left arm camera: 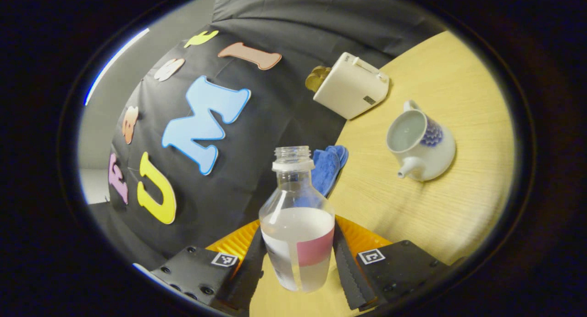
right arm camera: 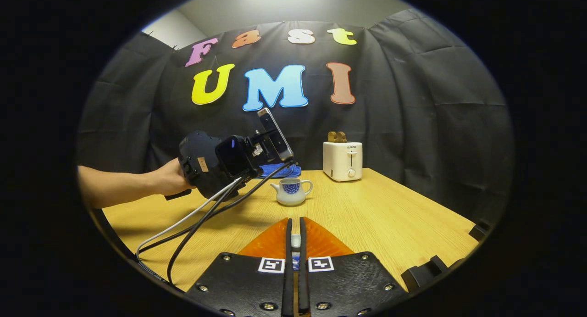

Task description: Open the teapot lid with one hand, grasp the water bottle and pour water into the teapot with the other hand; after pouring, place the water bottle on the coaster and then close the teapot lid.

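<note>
I am holding the water bottle [left arm camera: 298, 225] in my left gripper [left arm camera: 299, 257], both fingers pressing its sides, cap off, part full. The teapot [left arm camera: 422, 142] is sitting open on the table [left arm camera: 463, 101], off to one side of the bottle's mouth and well apart from it. My right gripper [right arm camera: 295, 262] is closing almost fully on something small, which I am judging to be the teapot lid [right arm camera: 296, 240]. I am in the pouring step: next I am needing to carry the bottle over the teapot's opening and tip it slowly
</note>
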`<state>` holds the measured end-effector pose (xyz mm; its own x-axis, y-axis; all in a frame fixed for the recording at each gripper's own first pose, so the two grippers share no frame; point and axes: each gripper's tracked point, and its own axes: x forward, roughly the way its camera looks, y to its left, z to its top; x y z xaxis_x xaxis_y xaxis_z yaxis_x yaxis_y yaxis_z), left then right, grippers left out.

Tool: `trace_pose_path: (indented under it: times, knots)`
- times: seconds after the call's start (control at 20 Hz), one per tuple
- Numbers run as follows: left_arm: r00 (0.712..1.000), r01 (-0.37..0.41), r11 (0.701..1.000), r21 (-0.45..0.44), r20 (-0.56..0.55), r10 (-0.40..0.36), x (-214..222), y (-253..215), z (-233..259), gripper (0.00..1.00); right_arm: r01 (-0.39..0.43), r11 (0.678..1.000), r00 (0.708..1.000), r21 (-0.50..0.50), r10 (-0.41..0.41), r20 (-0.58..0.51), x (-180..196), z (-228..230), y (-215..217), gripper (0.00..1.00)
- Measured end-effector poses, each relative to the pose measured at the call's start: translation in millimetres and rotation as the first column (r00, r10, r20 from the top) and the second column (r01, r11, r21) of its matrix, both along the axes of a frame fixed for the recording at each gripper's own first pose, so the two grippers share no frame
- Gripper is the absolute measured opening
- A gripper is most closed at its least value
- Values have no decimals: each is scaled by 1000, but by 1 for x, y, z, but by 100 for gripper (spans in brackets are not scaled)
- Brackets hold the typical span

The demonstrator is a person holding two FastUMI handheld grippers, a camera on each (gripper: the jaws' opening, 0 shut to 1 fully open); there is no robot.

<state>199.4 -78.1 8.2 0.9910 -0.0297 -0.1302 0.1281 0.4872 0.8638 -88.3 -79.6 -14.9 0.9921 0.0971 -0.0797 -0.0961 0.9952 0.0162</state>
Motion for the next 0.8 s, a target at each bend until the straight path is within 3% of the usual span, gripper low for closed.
trace_pose_path:
  times: [0.3,0.8]
  knots:
    - [999,37,988,149,-27,-33,5,-18,-8,87,5,1000,1000,9,-5,-15,2,-6,-4,4]
    - [996,68,930,362,-74,-44,11,-39,-21,87,-9,999,999,33,10,-30,3,-11,-4,4]
